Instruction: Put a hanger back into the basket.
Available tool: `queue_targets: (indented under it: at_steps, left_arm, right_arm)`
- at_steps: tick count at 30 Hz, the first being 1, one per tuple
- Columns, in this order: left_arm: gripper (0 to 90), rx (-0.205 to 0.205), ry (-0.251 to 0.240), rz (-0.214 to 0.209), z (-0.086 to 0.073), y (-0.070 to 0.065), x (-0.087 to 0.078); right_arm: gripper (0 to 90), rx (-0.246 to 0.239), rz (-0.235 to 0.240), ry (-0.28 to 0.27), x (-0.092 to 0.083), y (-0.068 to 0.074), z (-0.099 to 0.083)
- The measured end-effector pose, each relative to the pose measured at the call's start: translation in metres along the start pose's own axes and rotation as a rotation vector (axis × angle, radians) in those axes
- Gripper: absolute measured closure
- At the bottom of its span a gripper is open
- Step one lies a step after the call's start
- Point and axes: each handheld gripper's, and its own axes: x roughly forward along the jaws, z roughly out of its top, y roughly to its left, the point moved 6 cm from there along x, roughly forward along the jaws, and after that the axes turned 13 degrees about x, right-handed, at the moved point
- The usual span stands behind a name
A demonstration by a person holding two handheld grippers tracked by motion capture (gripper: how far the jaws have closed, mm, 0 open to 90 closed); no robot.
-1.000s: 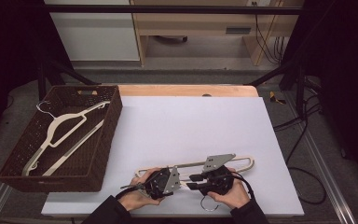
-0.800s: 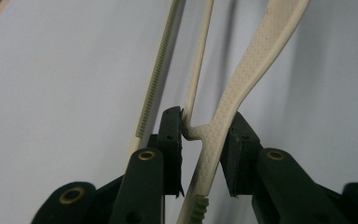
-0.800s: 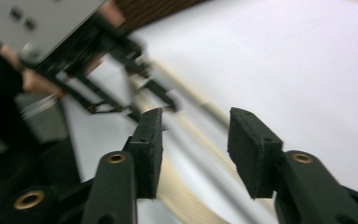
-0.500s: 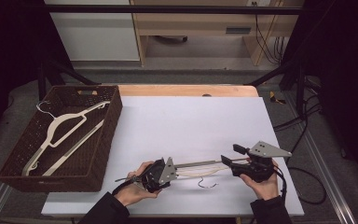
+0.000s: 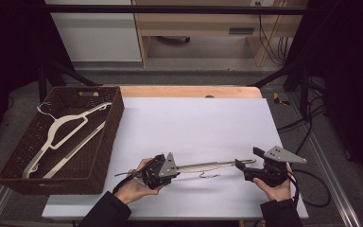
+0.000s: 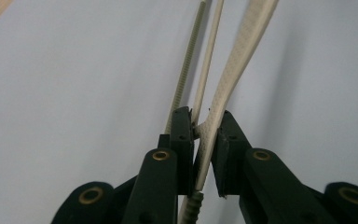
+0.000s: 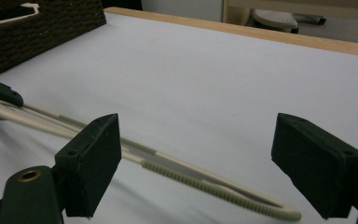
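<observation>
A cream plastic hanger (image 5: 212,165) lies along the front of the white table, its metal hook (image 5: 208,176) pointing toward me. My left gripper (image 5: 170,166) is shut on the hanger's left end; in the left gripper view the hanger (image 6: 223,88) runs up from between the closed jaws. My right gripper (image 5: 246,166) is open at the hanger's right tip. The right gripper view shows the hanger's ribbed tip (image 7: 223,191) lying low between the spread jaws, touching neither.
A dark wicker basket (image 5: 101,156) stands at the left edge of the table and holds two more cream hangers (image 5: 61,130). The table's wooden far edge (image 5: 189,91) runs behind. Cables trail from the right gripper (image 5: 312,189).
My right gripper has moved right along the hanger to its tip and now stands open. The left gripper stays shut on the left end. The hanger's right end has dropped slightly.
</observation>
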Motion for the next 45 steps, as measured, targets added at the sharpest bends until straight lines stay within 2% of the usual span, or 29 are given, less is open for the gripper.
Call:
queue_targets:
  at_steps: [6,10,11,13,14,15,19,21,22,23,24,34,39,42,43,45]
  left_arm:
    - [83.5,-0.017,-0.005,0.014,0.0,0.004,-0.005]
    - [84.3,-0.031,-0.01,0.007,-0.001,0.005,-0.006]
    - [84.6,-0.033,-0.004,0.02,-0.001,0.007,-0.007]
    - [86.3,-0.058,-0.019,0.019,-0.002,0.009,-0.01]
    - [86.5,-0.091,-0.032,0.014,-0.002,0.01,-0.011]
    - [86.5,-0.091,-0.032,0.014,-0.002,0.01,-0.011]
    - [86.7,-0.168,-0.073,0.017,-0.006,0.018,-0.019]
    - [86.7,-0.179,-0.078,0.02,-0.007,0.019,-0.021]
    - [86.7,-0.207,-0.105,0.023,-0.008,0.022,-0.026]
    - [86.7,-0.207,-0.105,0.023,-0.008,0.022,-0.026]
    - [86.7,-0.237,-0.13,0.027,-0.008,0.025,-0.032]
    - [86.7,-0.288,-0.168,0.073,-0.013,0.036,-0.057]
    - [86.7,-0.336,-0.209,0.096,-0.014,0.043,-0.08]
    - [86.7,-0.352,-0.227,0.109,-0.015,0.047,-0.094]
    - [86.6,-0.352,-0.227,0.109,-0.015,0.047,-0.094]
    - [86.7,-0.357,-0.245,0.122,-0.015,0.05,-0.106]
  right_arm:
    - [15.5,0.01,-0.003,0.005,-0.001,-0.002,-0.002]
    - [14.6,0.008,-0.004,0.013,-0.001,-0.002,-0.003]
    - [14.4,0.008,-0.005,0.013,-0.001,-0.002,-0.003]
    - [13.7,0.009,-0.007,0.014,-0.001,-0.003,-0.003]
    - [13.3,0.007,-0.007,0.013,-0.001,-0.003,-0.003]
    - [13.3,0.007,-0.007,0.013,-0.001,-0.003,-0.003]
    - [11.2,0.009,-0.005,0.015,0.0,-0.002,-0.004]
    - [11.2,0.01,-0.006,0.016,0.0,-0.002,-0.004]
    - [11.1,0.006,-0.006,0.015,0.0,-0.002,-0.004]
    - [11.0,0.006,-0.006,0.014,0.0,-0.002,-0.003]
    - [10.8,0.008,-0.005,0.015,0.0,-0.002,-0.004]
    - [7.5,0.008,-0.011,0.008,-0.002,-0.002,-0.003]
    - [4.9,0.004,-0.024,0.001,-0.003,-0.004,-0.002]
    - [3.8,0.008,-0.029,-0.006,-0.003,-0.004,-0.002]
    - [3.8,0.008,-0.029,-0.006,-0.003,-0.004,-0.002]
    - [3.4,0.005,-0.028,-0.005,-0.003,-0.004,-0.002]
